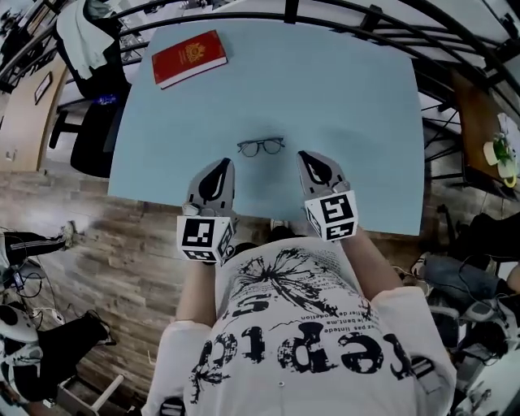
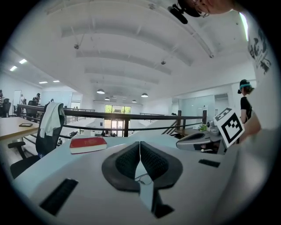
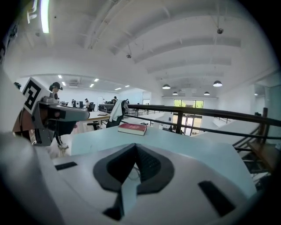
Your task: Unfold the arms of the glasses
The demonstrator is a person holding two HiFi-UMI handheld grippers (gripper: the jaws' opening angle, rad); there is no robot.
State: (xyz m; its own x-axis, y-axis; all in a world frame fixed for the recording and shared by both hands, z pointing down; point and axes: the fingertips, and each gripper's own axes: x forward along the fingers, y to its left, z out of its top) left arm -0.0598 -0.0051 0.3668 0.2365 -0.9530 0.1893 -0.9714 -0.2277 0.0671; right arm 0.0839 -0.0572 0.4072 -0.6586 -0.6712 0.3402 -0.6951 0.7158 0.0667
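Note:
Dark thin-framed glasses (image 1: 260, 146) lie with their arms folded on the light blue table (image 1: 357, 106), near its middle. My left gripper (image 1: 221, 166) hovers over the table's near edge, just short of the glasses and to their left. Its pads meet at the tip with nothing between them. To the right of the glasses my right gripper (image 1: 309, 158) is likewise shut and empty. In the left gripper view the glasses (image 2: 142, 177) peek through the gap below the closed left gripper (image 2: 139, 144). The right gripper (image 3: 134, 146) points across the table in its own view.
A red book (image 1: 188, 57) lies at the table's far left corner. Beyond that corner stands an office chair (image 1: 96, 122) draped with a white garment (image 1: 81, 28). A black railing (image 1: 341, 16) runs behind the table. A small potted plant (image 1: 500, 154) sits on a wooden surface at the right.

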